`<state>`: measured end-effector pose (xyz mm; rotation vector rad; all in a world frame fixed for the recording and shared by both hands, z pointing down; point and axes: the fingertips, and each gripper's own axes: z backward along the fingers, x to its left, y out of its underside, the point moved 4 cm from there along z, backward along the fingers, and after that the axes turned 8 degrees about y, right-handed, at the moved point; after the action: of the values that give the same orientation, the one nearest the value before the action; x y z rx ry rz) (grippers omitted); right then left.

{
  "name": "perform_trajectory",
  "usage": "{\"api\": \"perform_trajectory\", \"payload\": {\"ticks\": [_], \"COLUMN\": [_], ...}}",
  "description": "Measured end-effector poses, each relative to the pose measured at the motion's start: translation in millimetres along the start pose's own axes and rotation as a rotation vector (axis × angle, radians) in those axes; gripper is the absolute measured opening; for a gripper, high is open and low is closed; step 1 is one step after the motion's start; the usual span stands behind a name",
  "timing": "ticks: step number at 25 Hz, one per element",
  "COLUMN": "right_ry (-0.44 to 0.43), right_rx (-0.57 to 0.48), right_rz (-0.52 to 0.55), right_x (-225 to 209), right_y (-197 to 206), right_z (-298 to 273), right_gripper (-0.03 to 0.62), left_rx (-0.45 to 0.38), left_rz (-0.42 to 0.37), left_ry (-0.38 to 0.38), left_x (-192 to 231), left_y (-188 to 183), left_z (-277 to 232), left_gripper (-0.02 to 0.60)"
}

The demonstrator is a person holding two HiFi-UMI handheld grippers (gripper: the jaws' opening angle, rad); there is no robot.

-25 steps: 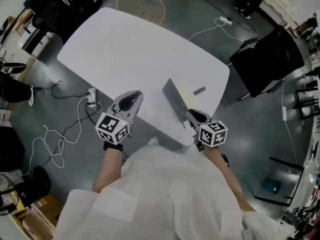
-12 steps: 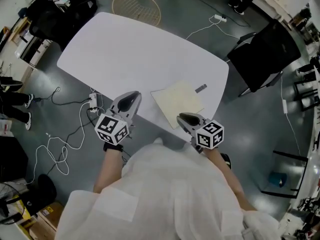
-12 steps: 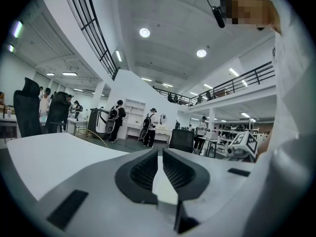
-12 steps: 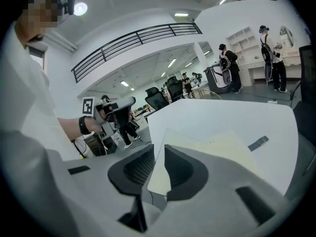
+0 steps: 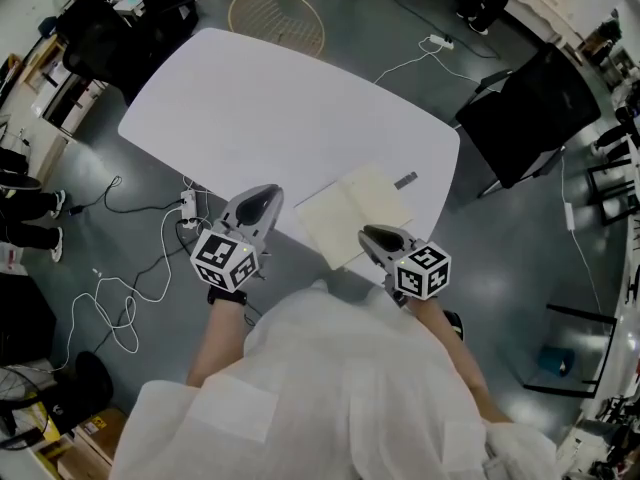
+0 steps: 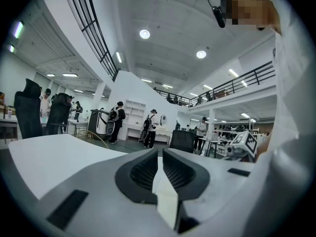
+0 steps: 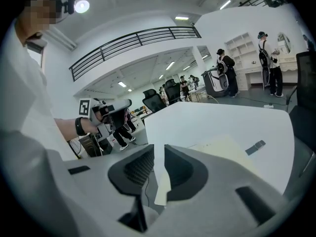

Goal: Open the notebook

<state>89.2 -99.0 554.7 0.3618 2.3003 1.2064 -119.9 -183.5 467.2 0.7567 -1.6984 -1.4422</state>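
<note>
The notebook [image 5: 352, 216] lies open and flat on the white table [image 5: 270, 98], cream pages up, near the table's front right edge. My right gripper [image 5: 373, 234] hovers at the notebook's near right side, jaws a narrow gap apart with nothing between them. In the right gripper view [image 7: 159, 154] the open page [image 7: 224, 144] shows just past the right jaw. My left gripper [image 5: 262, 197] hangs at the table's near edge, left of the notebook and apart from it. Its jaws [image 6: 159, 154] also stand slightly apart and hold nothing.
A small grey strip [image 5: 404, 180] lies on the table just beyond the notebook. A black chair [image 5: 530, 113] stands off the table's right end. Cables and a power strip [image 5: 185, 203] lie on the floor to the left. People stand far off in the hall.
A second ago the notebook's cover stood upright by my right gripper. It has since fallen flat to the left, pages showing, and the right gripper has drawn back a little.
</note>
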Motion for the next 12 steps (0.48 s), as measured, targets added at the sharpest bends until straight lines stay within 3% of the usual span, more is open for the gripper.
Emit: {"api": "perform_trajectory", "payload": {"ticks": [5,12], "right_ry": [0.067,0.343], "right_rx": [-0.076,-0.292], "right_rz": [0.024,0.049], "right_x": [-10.1,-56.2], "right_y": [-23.3,-80.2], "right_z": [10.8,61.9], "right_gripper": [0.066,0.069], "left_rx": [-0.016,-0.054], "left_rz": [-0.009,-0.032], "left_ry": [0.005,0.012], "left_x": [1.0,8.1], "left_y": [-5.5,-22.1], "left_z": [-0.3,-1.1], "left_gripper": [0.031,0.031]}}
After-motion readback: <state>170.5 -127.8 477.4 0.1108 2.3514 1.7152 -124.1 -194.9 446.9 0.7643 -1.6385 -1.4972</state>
